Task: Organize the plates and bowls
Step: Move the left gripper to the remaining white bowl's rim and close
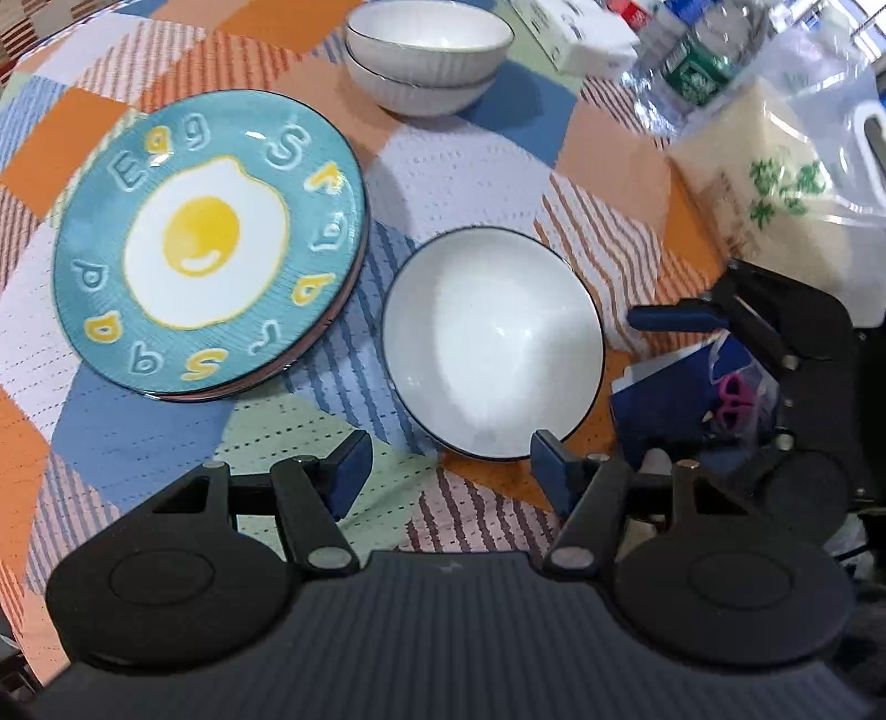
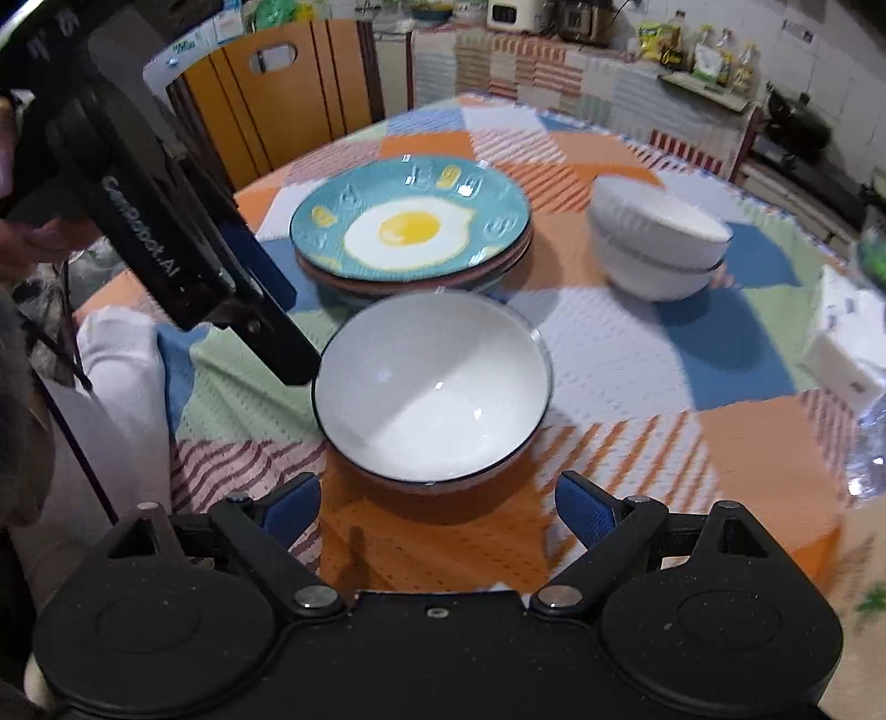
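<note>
A single white bowl [image 1: 493, 343] [image 2: 432, 387] with a dark rim stands upright on the patchwork tablecloth [image 1: 476, 160]. My left gripper [image 1: 448, 471] is open just in front of it, with its right finger [image 1: 548, 465] against the bowl's near rim and nothing pinched. From the right wrist view, the left gripper [image 2: 288, 327] reaches down to the bowl's left rim. My right gripper [image 2: 437, 509] stands wide open before the bowl and holds nothing. A teal fried-egg plate [image 1: 210, 243] [image 2: 410, 221] tops a stack of plates. Two stacked white bowls [image 1: 426, 50] [image 2: 659, 243] sit further back.
A white box [image 1: 576, 33], a plastic bottle [image 1: 692, 61] and a printed plastic bag [image 1: 775, 183] crowd the table's far right. An orange-backed chair [image 2: 288, 99] stands behind the table. A person's white sleeve [image 2: 122, 365] lies at the table's left edge.
</note>
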Motion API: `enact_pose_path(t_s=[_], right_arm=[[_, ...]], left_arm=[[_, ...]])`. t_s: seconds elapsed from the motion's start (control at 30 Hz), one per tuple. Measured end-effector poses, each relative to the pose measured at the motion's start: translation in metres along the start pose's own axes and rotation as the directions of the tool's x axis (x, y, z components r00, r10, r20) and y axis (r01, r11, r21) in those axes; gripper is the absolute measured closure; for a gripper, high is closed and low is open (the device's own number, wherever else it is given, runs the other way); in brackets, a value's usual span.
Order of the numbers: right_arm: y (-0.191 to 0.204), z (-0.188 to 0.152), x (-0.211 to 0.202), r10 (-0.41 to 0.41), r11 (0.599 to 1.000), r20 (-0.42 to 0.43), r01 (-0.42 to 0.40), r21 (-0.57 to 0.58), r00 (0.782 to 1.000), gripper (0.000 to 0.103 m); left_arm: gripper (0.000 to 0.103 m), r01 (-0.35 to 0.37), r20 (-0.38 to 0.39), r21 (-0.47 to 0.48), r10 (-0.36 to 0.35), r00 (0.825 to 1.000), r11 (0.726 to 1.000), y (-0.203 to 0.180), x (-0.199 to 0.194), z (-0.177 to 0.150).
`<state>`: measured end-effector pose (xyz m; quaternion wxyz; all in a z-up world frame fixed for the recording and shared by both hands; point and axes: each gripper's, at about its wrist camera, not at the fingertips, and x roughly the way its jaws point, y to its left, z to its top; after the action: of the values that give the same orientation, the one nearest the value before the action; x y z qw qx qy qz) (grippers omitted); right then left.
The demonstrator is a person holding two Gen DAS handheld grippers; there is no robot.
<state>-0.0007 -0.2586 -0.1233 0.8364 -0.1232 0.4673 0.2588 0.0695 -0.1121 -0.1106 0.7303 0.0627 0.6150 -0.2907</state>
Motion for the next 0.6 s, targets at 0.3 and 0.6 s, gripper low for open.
enact_pose_path(t_s=[0.3, 0.6], right_arm=[[-0.005, -0.001, 0.028, 0.074, 0.996, 0.021, -0.075, 0.05, 0.997, 0.009], [-0.01, 0.005, 0.046, 0.102, 0.993, 0.016, -0.103, 0.059, 0.995, 0.008]], left_arm=[[0.05, -0.036, 0.026, 0.013, 0.036, 0.999, 0.999, -0.001, 0.019, 0.012], [0.074, -0.052, 0.017, -0.033, 0.053, 0.998, 0.998, 0.007, 0.032, 0.016]])
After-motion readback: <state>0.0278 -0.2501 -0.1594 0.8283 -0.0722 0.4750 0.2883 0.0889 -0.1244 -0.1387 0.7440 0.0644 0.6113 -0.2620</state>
